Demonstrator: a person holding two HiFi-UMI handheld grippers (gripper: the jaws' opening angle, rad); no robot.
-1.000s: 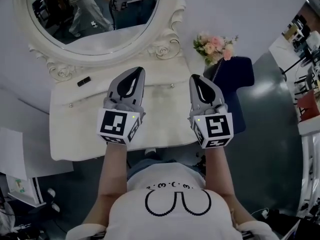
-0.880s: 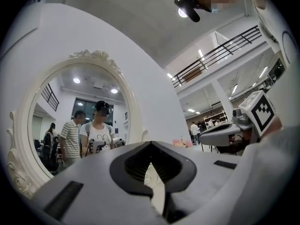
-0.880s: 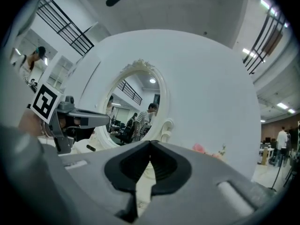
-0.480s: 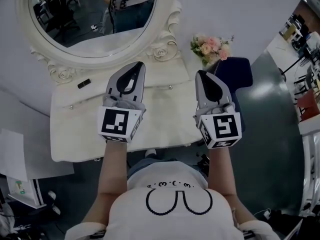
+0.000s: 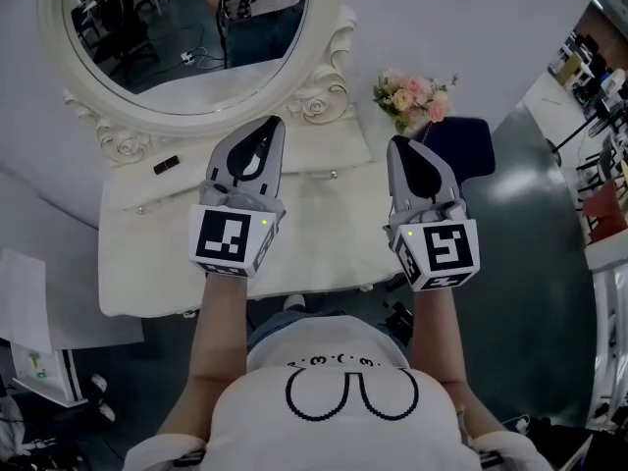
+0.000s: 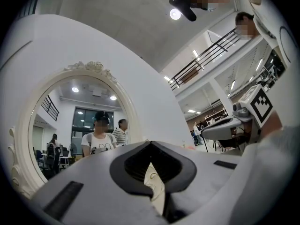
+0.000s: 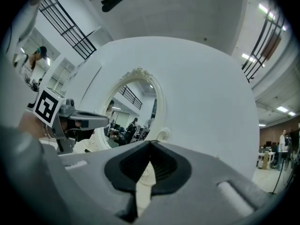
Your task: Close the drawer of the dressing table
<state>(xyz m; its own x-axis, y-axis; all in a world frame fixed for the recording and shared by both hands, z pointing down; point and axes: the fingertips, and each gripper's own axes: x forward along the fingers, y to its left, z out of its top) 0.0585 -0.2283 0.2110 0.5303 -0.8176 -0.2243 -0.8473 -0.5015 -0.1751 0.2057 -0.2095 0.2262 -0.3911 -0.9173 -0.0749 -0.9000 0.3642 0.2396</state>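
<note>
The white dressing table (image 5: 147,263) lies below me, under an oval mirror (image 5: 186,37). Two small knobs (image 5: 334,175) show on the low ledge at the back of its top. No drawer juts out past the front edge (image 5: 294,290) in the head view. My left gripper (image 5: 272,124) hovers over the middle of the tabletop, shut and empty, pointing at the mirror frame. My right gripper (image 5: 400,143) hangs over the table's right end, also shut and empty. In the left gripper view the left gripper (image 6: 151,144) has its tips together; in the right gripper view the right gripper (image 7: 150,144) does too.
A bunch of pink flowers (image 5: 414,96) stands at the table's back right corner. A dark blue seat (image 5: 466,150) sits just right of the table. A small black object (image 5: 166,164) lies at the back left. Papers (image 5: 25,302) lie on the floor to the left.
Both grippers have risen a little above the tabletop, their tips edging toward the mirror; the right one has also drifted right. Both stay shut and empty.
</note>
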